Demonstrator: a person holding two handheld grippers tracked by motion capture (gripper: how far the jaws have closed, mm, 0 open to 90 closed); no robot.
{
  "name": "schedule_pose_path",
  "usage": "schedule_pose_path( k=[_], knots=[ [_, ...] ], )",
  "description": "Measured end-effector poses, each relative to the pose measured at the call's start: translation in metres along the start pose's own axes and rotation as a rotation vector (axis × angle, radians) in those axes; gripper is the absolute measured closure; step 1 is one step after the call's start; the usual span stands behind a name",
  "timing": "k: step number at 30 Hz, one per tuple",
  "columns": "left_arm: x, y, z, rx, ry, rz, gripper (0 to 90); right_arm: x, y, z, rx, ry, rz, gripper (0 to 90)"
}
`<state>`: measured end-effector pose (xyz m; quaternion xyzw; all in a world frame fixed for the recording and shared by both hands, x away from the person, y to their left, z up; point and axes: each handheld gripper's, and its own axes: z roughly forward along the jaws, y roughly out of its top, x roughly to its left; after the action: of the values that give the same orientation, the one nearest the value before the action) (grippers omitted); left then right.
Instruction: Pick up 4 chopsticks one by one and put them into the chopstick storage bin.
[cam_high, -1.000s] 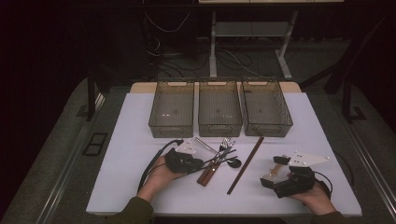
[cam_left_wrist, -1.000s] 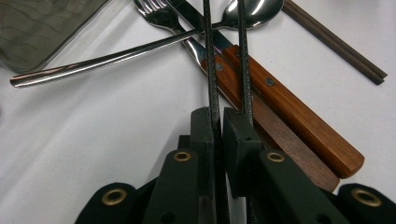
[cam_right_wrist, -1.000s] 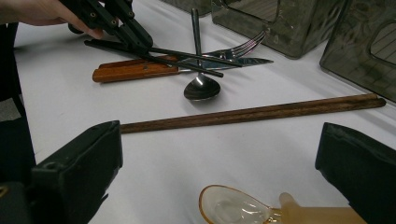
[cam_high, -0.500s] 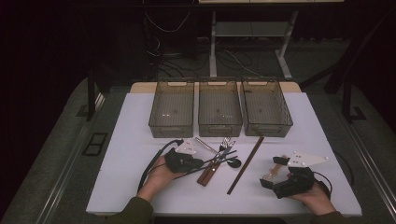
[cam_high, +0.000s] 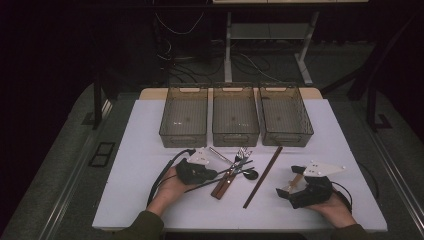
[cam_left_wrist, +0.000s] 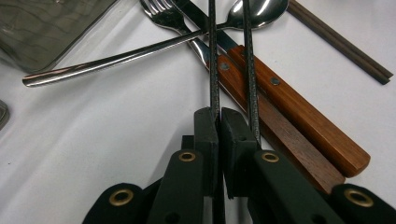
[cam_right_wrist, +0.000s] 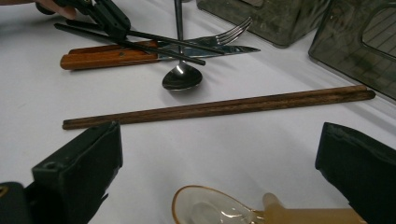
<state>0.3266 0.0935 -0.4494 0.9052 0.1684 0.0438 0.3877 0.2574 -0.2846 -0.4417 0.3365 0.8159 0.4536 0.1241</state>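
Tabletop (cam_high: 140, 150): we see wide bare room at left and along near edge. Three bins (cam_high: 235, 116) side by side toward far edge. Brown chopsticks (cam_high: 263, 169) lie apart, between cutlery pile and right gripper (cam_high: 287, 190). Left gripper (cam_left_wrist: 218, 122): jaws clenched on one black chopstick (cam_left_wrist: 213, 60), over knife (cam_left_wrist: 299, 121), fork (cam_left_wrist: 161, 9), spoon (cam_left_wrist: 252, 11). Right gripper: jaws released, wide, glass spoon (cam_right_wrist: 210, 210) between.

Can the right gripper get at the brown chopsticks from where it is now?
Probably yes. The right gripper stands open just beside the brown chopsticks, which lie alone on bare table. Only a clear spoon sits between its jaws, short of them.
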Motion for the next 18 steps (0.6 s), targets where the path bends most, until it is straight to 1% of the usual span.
schedule_pose_path(
  k=[5, 8, 12, 18],
  knots=[
    [0.000, 0.000, -0.003, -0.009, -0.006, -0.013, 84.8, -0.002, 0.000, 0.000, -0.001, 0.002, 0.001, 0.9],
    [-0.001, 0.001, -0.005, -0.011, -0.011, -0.014, 84.8, -0.003, 0.000, -0.001, -0.007, 0.004, 0.007, 0.9],
    [-0.002, 0.002, -0.008, -0.012, -0.014, -0.014, 84.8, -0.002, -0.001, -0.001, -0.005, 0.005, 0.004, 0.9],
    [-0.004, 0.002, -0.014, -0.025, -0.020, -0.021, 84.8, -0.002, -0.001, -0.003, -0.013, 0.005, 0.007, 0.9]
  ],
)
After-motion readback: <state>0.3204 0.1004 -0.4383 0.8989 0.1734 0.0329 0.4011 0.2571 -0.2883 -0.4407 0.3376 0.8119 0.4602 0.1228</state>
